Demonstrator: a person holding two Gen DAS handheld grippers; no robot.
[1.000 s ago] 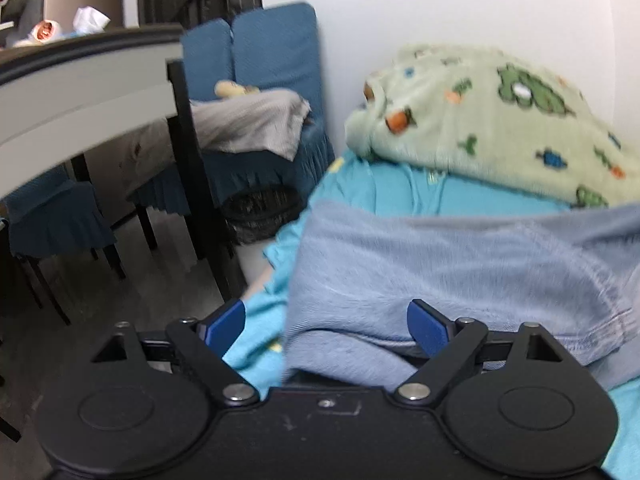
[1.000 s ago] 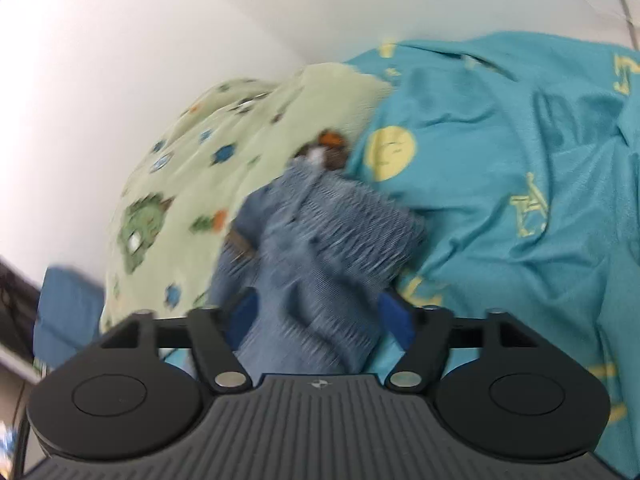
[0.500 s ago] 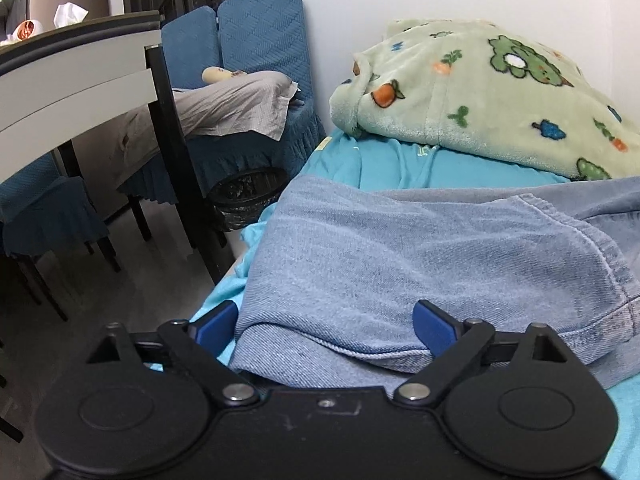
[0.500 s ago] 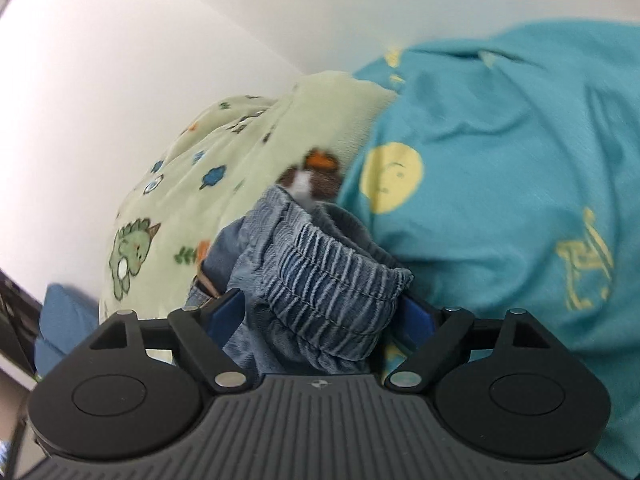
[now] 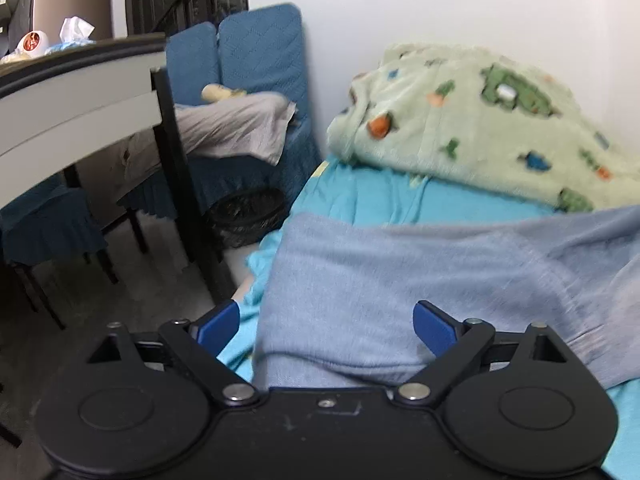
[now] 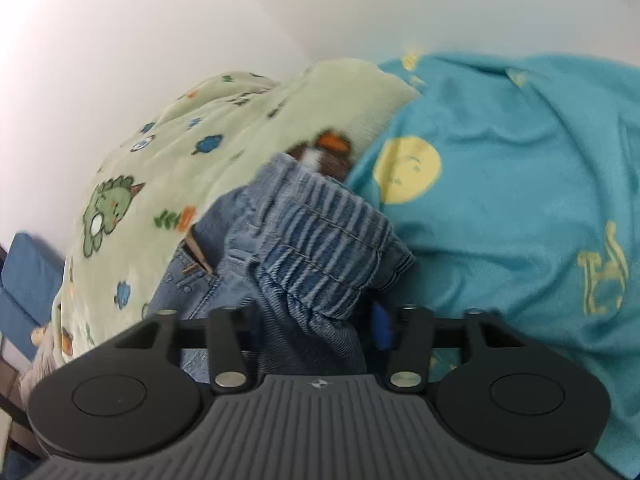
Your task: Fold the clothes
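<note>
— What fills the room, biggest first?

— The white wall [image 5: 440, 8] behind everything, then the bed under a turquoise sheet [image 6: 520, 200] printed with yellow faces and letters. Against the wall on the bed lies a pale green fleece blanket [image 5: 480, 120] with dinosaurs and small coloured shapes.

— And the clothes?

— A pair of blue jeans [image 5: 400, 272] lies across the sheet in front of the blanket. In the right wrist view the gathered elastic waistband [image 6: 320, 240] bunches up just beside the blanket's edge, touching it.

— What is off the bed?

— To the left, a dark-framed table [image 5: 80, 92] with a black leg [image 5: 176, 184] standing close to the bed's corner. Behind it are blue-covered chairs [image 5: 256, 52] with a grey cloth [image 5: 232, 128] draped over a seat, and a black waste bin [image 5: 248, 216] on the floor between chair and bed. A tissue box [image 5: 76, 28] sits on the tabletop.

— The grippers?

— The left gripper [image 5: 324, 324] has its blue pads spread wide; the folded edge of the jeans lies between them, and the pads do not press it. The right gripper [image 6: 316, 328] has just been closing, and its jaws now pinch the denim below the waistband; the cloth hides the left pad, and only a sliver of the right one shows.
</note>
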